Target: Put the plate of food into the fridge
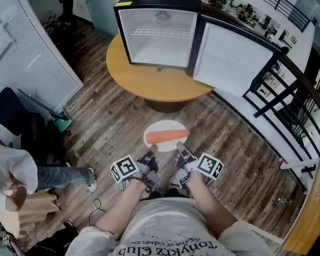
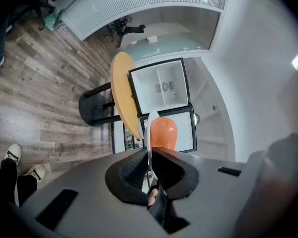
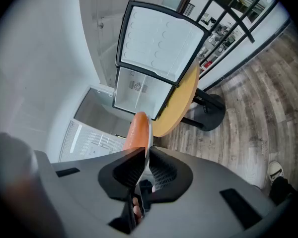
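Left gripper (image 1: 151, 154) + right gripper (image 1: 180, 153): both pinching near rim of white plate (image 1: 149, 140), lower centre; two-point hold likely keeps orange food (image 1: 167, 136) level | mini fridge (image 1: 157, 31) top centre on round table (image 1: 149, 84), door (image 1: 232, 57) open to receive it | plate well short of fridge.

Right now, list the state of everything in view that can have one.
fridge: standing on the round table, nothing visible inside
fridge door: swung wide open
plate: held off the floor between both grippers
food: lying on the plate
left gripper: shut on the plate's rim
right gripper: shut on the plate's rim
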Demonstrator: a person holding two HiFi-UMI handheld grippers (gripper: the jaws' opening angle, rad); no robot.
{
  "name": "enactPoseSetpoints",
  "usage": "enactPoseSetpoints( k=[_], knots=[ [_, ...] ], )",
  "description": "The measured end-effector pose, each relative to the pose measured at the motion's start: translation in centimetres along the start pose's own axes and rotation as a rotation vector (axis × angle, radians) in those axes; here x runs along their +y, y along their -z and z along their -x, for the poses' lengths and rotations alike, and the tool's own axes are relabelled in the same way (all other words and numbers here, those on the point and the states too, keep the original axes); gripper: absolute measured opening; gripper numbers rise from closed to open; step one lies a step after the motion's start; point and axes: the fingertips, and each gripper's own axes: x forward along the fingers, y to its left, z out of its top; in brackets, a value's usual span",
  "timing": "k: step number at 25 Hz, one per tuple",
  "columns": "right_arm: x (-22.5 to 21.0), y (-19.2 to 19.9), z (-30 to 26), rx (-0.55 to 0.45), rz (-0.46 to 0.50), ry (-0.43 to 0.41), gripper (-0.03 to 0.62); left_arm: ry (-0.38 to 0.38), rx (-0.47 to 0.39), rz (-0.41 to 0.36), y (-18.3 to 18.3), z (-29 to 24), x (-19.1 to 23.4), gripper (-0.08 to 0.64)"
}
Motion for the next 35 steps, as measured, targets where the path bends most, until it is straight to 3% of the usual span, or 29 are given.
enactPoseSetpoints(
  k=[23, 35],
  knots=[
    [0.7, 0.1, 0.3, -0.016, -0.007, 0.005, 0.044, 0.011, 0.020, 0.007, -0.2, 0.3, -0.5, 0.040],
    [2.6, 3.6, -1.9, -0.047, -0.001, 0.008, 0.044, 0.026, 0.055, -0.004, -3.5, 3.4, 0.4, 0.040]
  ],
)
